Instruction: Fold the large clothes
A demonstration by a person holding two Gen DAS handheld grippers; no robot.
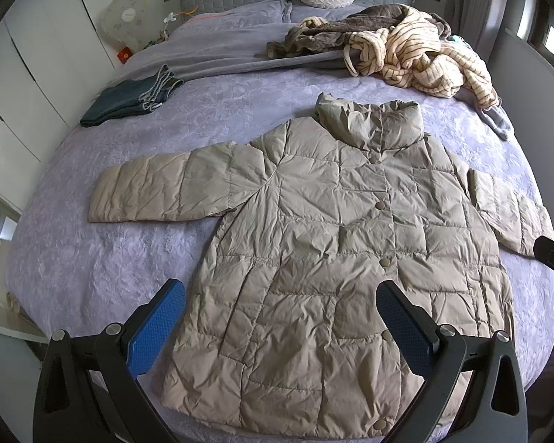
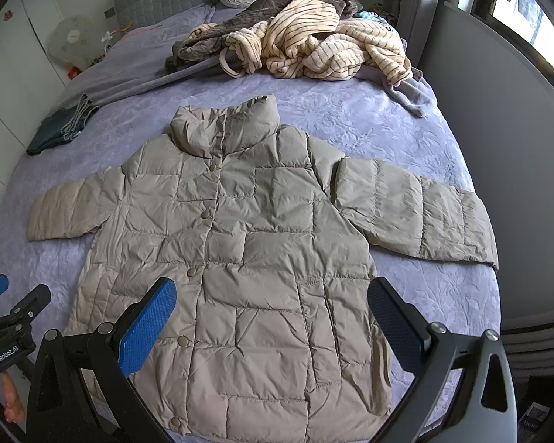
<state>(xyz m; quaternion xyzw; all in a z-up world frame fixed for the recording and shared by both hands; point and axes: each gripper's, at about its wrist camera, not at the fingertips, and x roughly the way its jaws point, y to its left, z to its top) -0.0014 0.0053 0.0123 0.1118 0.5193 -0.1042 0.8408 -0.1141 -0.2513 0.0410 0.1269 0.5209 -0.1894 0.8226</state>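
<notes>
Puffer jacket [image 1: 314, 258] lies spread flat, front up and snapped closed, on the bed [image 1: 74, 258], directly ahead of both tongs. Hem is at the near edge; collar [image 1: 369, 122] points away toward the headboard. Long axis therefore runs hem-to-collar, straight out from where the person stands. Both sleeves stick out sideways, across that axis.

Left tongs [image 1: 280, 325]: fingers wide apart, nothing between them, hovering over the hem's left half. Left sleeve [image 1: 147, 188] lies ahead and to its left.

Right tongs [image 2: 271, 321]: fingers likewise wide apart and empty, over the hem's right half. Right sleeve [image 2: 424, 214] lies ahead and to its right, cuff near the bed's edge.

Judgement: each sleeve is nearer its own-side tongs, so a sleeve-inward fold would likely go one side per hand. No grip yet taken; folding not begun.

Loose heap of striped clothing [image 2: 314, 40] sits well beyond the collar, clear of the jacket.
</notes>
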